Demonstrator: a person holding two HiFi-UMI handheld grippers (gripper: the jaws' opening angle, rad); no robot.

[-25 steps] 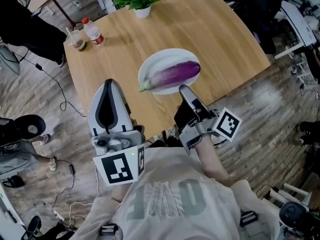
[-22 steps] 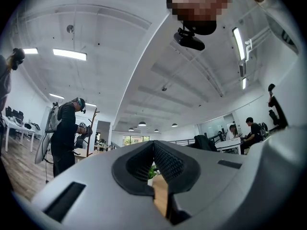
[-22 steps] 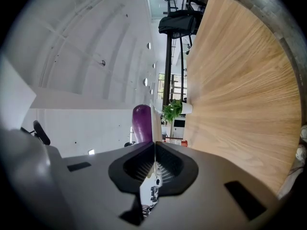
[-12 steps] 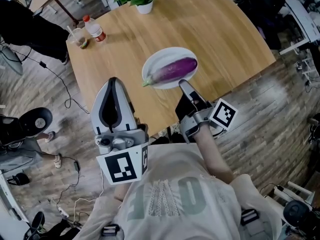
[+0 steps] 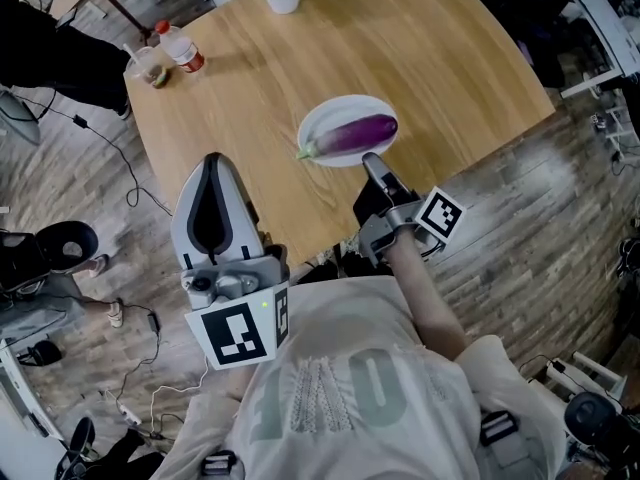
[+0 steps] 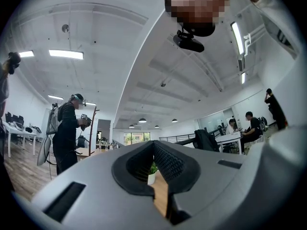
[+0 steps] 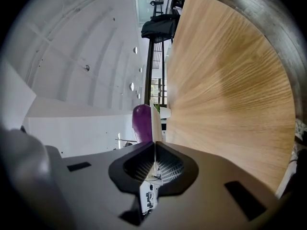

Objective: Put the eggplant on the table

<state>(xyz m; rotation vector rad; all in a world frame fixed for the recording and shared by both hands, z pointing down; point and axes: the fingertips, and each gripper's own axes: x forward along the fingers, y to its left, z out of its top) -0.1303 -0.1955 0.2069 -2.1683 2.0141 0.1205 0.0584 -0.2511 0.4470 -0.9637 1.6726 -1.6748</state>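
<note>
Eggplant [image 5: 355, 133] lies on a white plate [image 5: 322, 120], just past the tip of the right tongs [image 5: 370, 160]. These are shut and hold nothing. The left tongs [image 5: 212, 160] are shut and empty too.

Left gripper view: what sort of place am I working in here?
Probably an open-plan office or lab: people seated at desks, strip lights on a high ceiling, and cables across the wood floor.
</note>
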